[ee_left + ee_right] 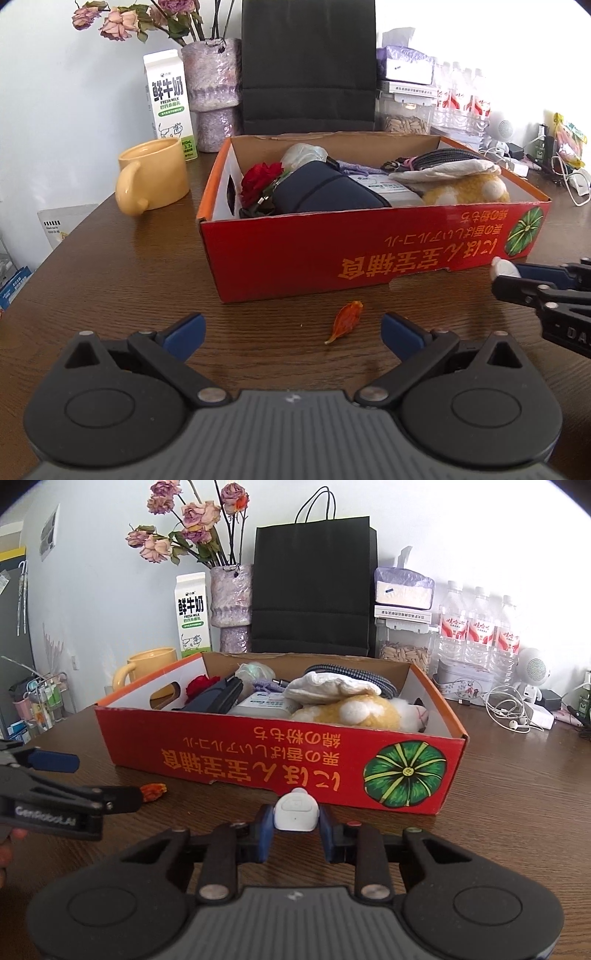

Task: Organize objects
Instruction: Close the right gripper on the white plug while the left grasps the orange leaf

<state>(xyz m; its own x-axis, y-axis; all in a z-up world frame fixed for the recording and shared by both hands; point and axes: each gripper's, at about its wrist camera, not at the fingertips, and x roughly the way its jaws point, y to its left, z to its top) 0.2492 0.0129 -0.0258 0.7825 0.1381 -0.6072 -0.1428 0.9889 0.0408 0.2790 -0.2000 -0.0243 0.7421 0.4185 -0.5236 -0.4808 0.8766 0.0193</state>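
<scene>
- Two things sit loose in front of the red box: a small white device clamped in the right tongs, and an orange dried petal lying on the table just before the box's front wall.
- Right tongs: narrowed onto the white device, blue pads pressing its two sides, held low, just short of the box's near wall by the green pumpkin print.
- Left tongs: wide apart, nothing in them, hovering over the table with the petal between and slightly ahead of the pads.
- Risk one, as I judge it: the device is smooth and rounded, gripped only at its lower half, so it could squirt out on the lift over the box wall.
- Risk two: the box is already crowded (plush toy, dark pouch, red rose and more), so a careless drop could land the device on the heap's edge and let it roll back out.
- Risk three: the petal looks brittle and flat on the wood; pads closing on it might crumble it or skate over it.
- Risk four: the two tongs work near each other before the box and could knock together.
- Device's look: white, glossy, rounded corners, a square button face and a tiny dot below it.
</scene>
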